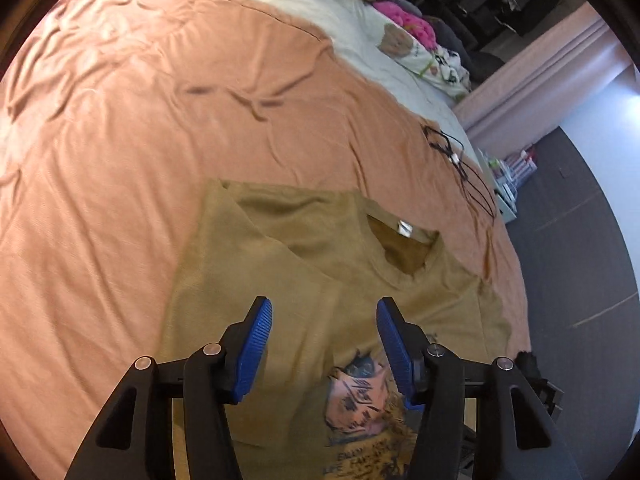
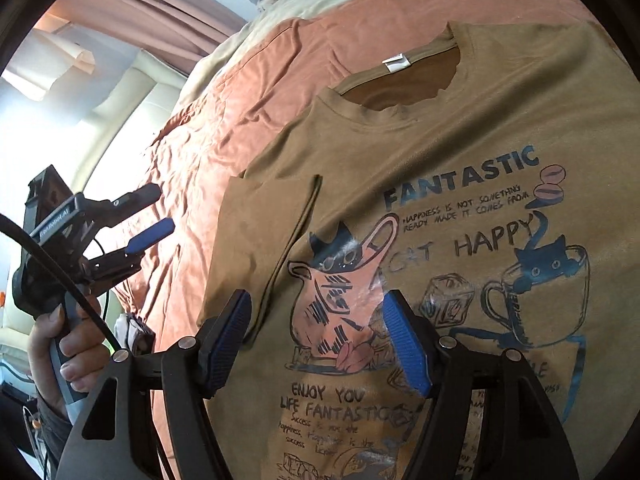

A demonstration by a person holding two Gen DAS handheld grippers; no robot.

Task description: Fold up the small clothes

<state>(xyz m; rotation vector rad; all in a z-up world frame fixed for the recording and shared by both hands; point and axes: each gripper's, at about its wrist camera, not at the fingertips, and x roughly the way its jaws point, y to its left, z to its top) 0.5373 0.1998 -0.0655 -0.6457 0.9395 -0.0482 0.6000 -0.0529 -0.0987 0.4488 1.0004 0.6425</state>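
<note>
A tan T-shirt (image 1: 280, 280) with a cat and cup print lies face up on the orange bedspread (image 1: 140, 120). Its collar with a white label (image 1: 405, 229) points away. One sleeve is folded in over the chest (image 2: 264, 224). My left gripper (image 1: 324, 308) is open and empty, hovering over the shirt's chest. My right gripper (image 2: 316, 300) is open and empty, just above the shirt's print (image 2: 460, 240). The left gripper also shows in the right wrist view (image 2: 152, 216), held in a hand, beside the shirt over the bedspread.
Black cables (image 1: 460, 160) lie on the bedspread near the far edge. Plush toys and pillows (image 1: 412, 36) sit on a cream sheet at the bed's head. Pink curtains (image 1: 540, 72) and grey floor (image 1: 580, 260) lie beyond the bed.
</note>
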